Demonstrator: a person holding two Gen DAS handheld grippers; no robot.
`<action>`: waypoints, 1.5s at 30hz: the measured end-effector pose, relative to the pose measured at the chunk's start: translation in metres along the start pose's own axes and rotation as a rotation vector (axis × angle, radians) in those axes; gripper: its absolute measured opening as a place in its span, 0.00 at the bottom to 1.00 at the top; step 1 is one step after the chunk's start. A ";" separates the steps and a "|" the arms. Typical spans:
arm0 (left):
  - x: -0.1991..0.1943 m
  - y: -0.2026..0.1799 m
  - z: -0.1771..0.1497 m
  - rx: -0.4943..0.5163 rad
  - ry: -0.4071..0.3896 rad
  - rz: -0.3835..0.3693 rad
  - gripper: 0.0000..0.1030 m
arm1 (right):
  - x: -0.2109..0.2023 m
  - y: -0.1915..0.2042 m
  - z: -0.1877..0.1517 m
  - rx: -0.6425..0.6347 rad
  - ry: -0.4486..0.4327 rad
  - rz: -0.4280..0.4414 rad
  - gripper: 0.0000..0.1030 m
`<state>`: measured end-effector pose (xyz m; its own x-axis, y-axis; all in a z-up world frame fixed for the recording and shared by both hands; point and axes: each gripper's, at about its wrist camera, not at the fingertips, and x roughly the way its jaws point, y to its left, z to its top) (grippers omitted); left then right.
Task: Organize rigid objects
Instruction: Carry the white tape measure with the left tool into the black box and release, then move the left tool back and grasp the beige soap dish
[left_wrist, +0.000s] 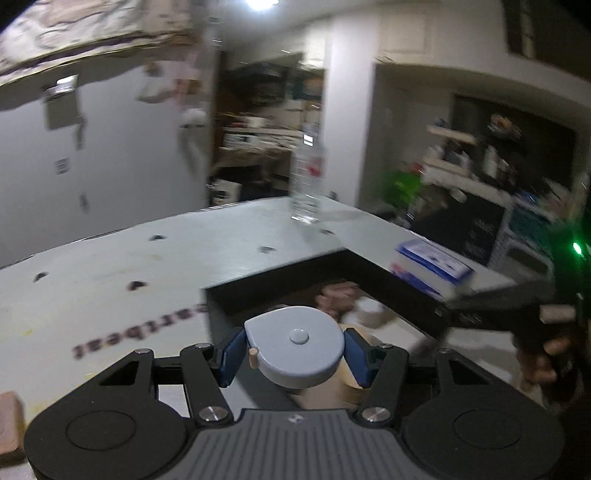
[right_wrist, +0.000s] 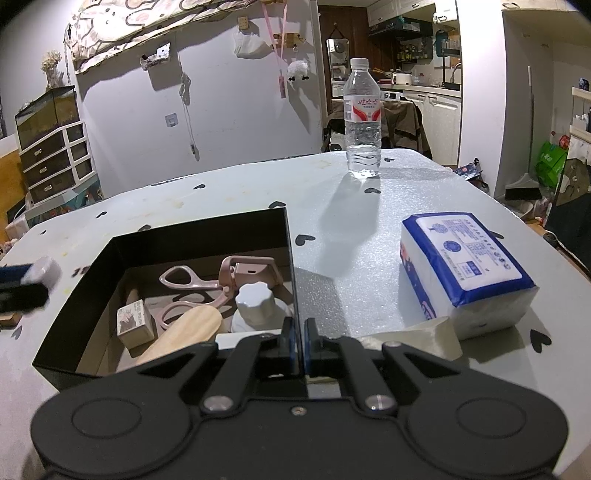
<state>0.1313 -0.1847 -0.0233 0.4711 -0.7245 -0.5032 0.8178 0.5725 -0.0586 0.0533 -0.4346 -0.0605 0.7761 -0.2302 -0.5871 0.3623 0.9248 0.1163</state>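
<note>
Holding one tape measure (left_wrist: 293, 341), one box (right_wrist: 207, 236), one bottle (right_wrist: 363, 118)

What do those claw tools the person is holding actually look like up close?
Each claw, left and right, has a matte black body with two round housings, black linkage bars on silver screws and blue pads on the fingers. The left shows a ribbed grey plate; a green light glows on the right.

White wall (right_wrist: 229, 122) far left, dark wooden drawer chest (right_wrist: 55, 158) beside it, kitchen doorway (right_wrist: 399, 74) far right, ceiling light (left_wrist: 262, 3).
</note>
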 end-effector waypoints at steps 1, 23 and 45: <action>0.003 -0.005 0.000 0.018 0.011 -0.012 0.56 | 0.000 0.000 0.000 -0.001 0.000 0.000 0.05; 0.017 -0.018 -0.004 0.077 0.090 -0.004 0.73 | 0.000 -0.001 0.000 0.002 0.002 0.009 0.05; 0.010 -0.016 -0.006 0.038 0.094 -0.004 0.97 | 0.000 -0.001 -0.001 0.015 0.002 0.012 0.05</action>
<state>0.1211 -0.1988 -0.0324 0.4364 -0.6861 -0.5821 0.8324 0.5535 -0.0284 0.0528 -0.4354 -0.0613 0.7795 -0.2188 -0.5869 0.3610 0.9227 0.1355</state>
